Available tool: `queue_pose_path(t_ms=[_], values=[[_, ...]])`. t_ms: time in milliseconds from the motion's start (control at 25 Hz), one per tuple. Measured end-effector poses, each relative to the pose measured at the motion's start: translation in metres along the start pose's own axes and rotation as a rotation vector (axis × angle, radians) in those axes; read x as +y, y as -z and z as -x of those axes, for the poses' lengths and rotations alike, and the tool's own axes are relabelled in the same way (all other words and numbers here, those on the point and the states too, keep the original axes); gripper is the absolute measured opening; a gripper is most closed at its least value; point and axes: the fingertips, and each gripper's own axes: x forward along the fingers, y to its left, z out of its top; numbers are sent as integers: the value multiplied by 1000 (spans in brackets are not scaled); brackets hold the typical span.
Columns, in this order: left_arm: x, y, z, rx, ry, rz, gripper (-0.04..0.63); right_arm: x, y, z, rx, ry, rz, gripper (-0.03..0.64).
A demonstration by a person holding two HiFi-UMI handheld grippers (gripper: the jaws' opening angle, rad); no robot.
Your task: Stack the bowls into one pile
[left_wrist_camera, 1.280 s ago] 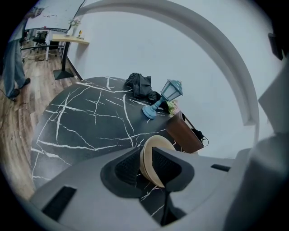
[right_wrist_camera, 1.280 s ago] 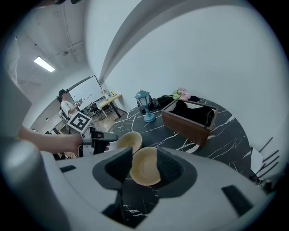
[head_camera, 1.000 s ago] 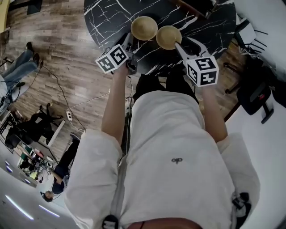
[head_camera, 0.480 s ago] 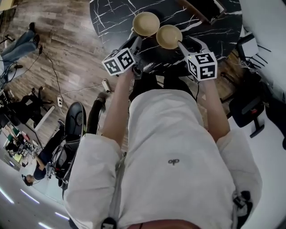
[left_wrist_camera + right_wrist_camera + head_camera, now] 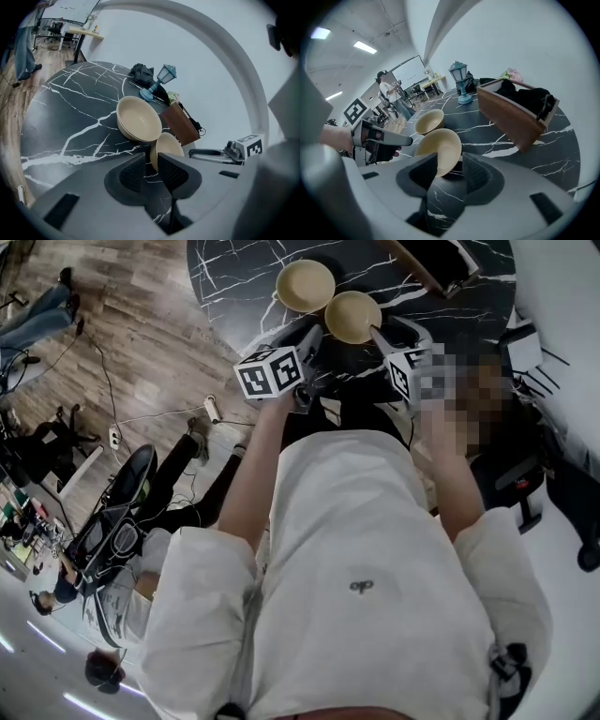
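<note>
The right gripper (image 5: 449, 164) is clamped on the rim of a tilted tan bowl (image 5: 440, 147), just beside the second bowl (image 5: 430, 120) on the marble table (image 5: 234, 277). The left gripper (image 5: 151, 164), near that second bowl, has its jaws slightly apart and empty. The next move likely calls for carrying the held bowl over the second bowl and nesting it inside.

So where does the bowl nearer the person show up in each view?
Head view: nearer bowl at top centre, down and to the right of the other bowl.
Left gripper view: nearer bowl just below centre, tilted on edge.
Right gripper view: nearer bowl just left of centre, inside facing the camera.
Shared landmark: the other bowl, right beside it in all three.
</note>
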Motion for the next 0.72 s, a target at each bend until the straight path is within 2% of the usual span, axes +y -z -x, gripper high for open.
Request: queue_pose_path(t_ms=[360,720], values=[[-12,10,-17,22,28,5,69,-6,8,-12,33,-17,15,168],[-16,14,-27,40,18,3,69,-8,12,-19,56,-28,17,150]])
